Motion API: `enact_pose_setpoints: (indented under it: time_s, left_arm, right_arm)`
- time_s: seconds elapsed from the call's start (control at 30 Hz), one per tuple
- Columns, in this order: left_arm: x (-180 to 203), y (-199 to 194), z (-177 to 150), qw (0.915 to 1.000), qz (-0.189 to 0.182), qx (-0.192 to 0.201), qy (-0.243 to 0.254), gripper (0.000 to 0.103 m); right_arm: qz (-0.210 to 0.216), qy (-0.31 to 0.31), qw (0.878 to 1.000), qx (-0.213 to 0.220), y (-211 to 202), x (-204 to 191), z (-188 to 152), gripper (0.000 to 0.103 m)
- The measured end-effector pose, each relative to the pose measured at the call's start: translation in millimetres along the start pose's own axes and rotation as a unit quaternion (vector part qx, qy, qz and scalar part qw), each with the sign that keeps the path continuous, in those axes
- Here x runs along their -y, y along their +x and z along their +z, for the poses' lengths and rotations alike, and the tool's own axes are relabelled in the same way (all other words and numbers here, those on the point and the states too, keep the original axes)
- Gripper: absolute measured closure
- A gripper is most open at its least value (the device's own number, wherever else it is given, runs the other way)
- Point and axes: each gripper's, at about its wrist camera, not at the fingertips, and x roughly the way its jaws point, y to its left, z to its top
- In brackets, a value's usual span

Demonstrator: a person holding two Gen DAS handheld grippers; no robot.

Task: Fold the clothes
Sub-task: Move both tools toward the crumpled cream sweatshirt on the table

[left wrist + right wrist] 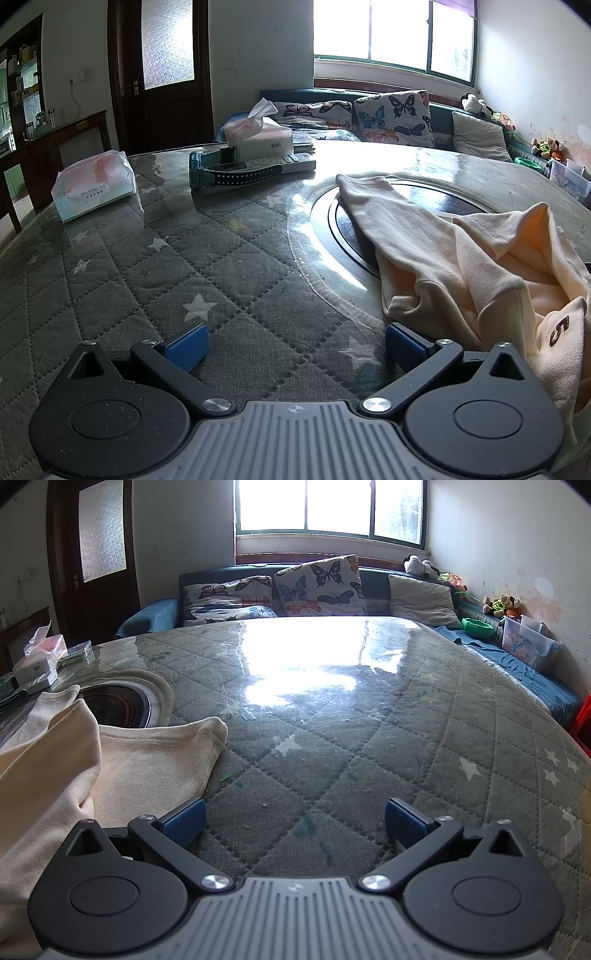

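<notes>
Cream fleece garment (pixel 461 258) lies crumpled on my quilted grey desk (pixel 147 266), unfolded. Left gripper (pixel 294 341) and right gripper (pixel 295 818) fingers spread wide, empty. I judge all folding remains.

Daylit room with a sofa under the window

A bright green-framed window (pixel 328 507) throws glare across the glass-topped round table (pixel 369 720) with its grey star-quilted cover. Behind it a dark sofa (pixel 376 587) holds butterfly-print cushions (pixel 317 587). A dark wooden door (pixel 162 70) with frosted glass breaks the white wall (pixel 509 542).
</notes>
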Motion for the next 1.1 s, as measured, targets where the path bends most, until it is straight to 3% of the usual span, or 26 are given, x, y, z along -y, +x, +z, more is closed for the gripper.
enact_pose_setpoints:
  time_s: [0.43, 0.9, 1.1]
  left_arm:
    - [5, -1, 2, 0.9997, 0.019, -0.006, -0.012, 0.0]
    - [24, -19, 3, 0.9993, 0.02, -0.016, -0.028, 0.0]
    - [34, -31, 0, 0.9993, 0.021, -0.017, -0.025, 0.0]
  right_arm:
    - [0.015, -0.004, 1.0, -0.004, -7, -3, -2, 0.0]
    - [0.028, -0.028, 0.999, 0.014, -47, -27, -14, 0.0]
    - [0.054, -0.02, 0.998, 0.021, -63, -33, -19, 0.0]
